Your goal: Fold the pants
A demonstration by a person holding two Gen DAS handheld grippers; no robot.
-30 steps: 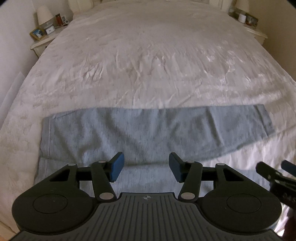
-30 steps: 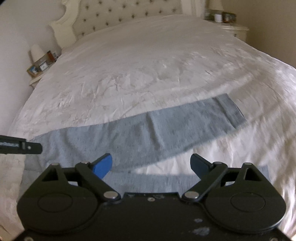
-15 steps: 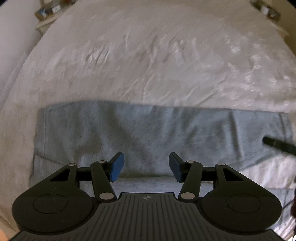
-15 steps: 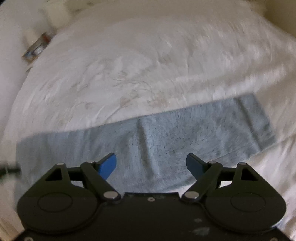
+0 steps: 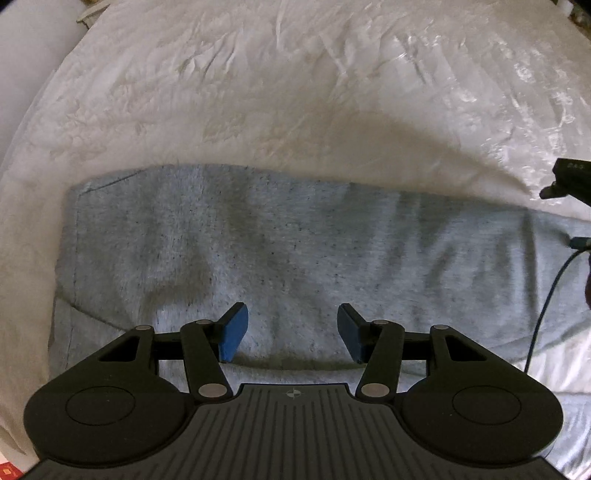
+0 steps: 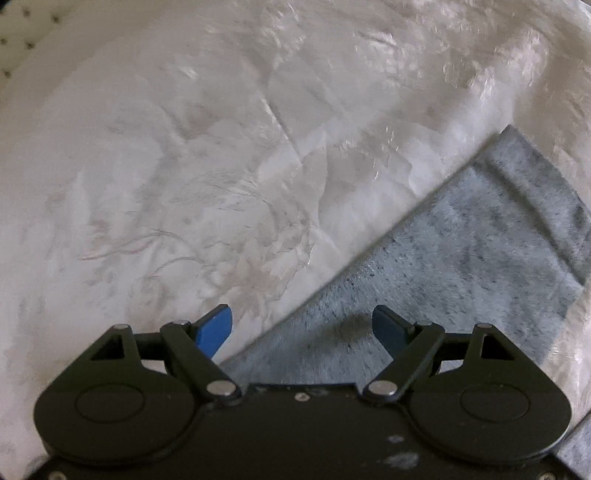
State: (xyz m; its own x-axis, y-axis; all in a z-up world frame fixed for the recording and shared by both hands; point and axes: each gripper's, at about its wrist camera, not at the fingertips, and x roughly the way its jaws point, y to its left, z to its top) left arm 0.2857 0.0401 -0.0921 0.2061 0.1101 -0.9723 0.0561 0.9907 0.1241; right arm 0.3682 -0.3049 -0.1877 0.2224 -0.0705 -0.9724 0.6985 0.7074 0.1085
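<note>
Left wrist view: we see the grey pants (image 5: 295, 258) spread flat across the white bedspread (image 5: 295, 92), lying crosswise near the bed's near edge. Their waist end sits toward the bed's left edge, where a seam line runs down the fabric, and the leg stretches away toward the right edge. A second layer of the same grey cloth shows below a dark fold line just in front of the gripper body. The left gripper (image 5: 291, 334) hangs over the pants with its jaws spread apart and nothing between them; its blue pads (image 5: 232, 332) stand above the cloth, and we cannot tell whether they touch it. At the right border of this view we note a dark part of the right gripper (image 5: 570, 179) and a thin cable (image 5: 546, 302) hanging over the leg.

Right wrist view: we see the leg end of the pants (image 6: 461, 266) running diagonally from the lower middle to the right, its cuff (image 6: 543, 206) pointing toward the bed's right edge. The bedspread (image 6: 184, 166) fills the rest of the view, creased and faintly patterned with flowers. The right gripper (image 6: 302, 328) is likewise spread wide and holds nothing. Its left pad (image 6: 216, 328) lies over the bare bedspread, just beside the far edge of the leg, while the right pad is over the grey fabric, so the edge of the leg passes between them. A small dark shadow falls on the cloth between the pads. A tufted headboard (image 6: 22, 33) appears at the upper left corner.
</note>
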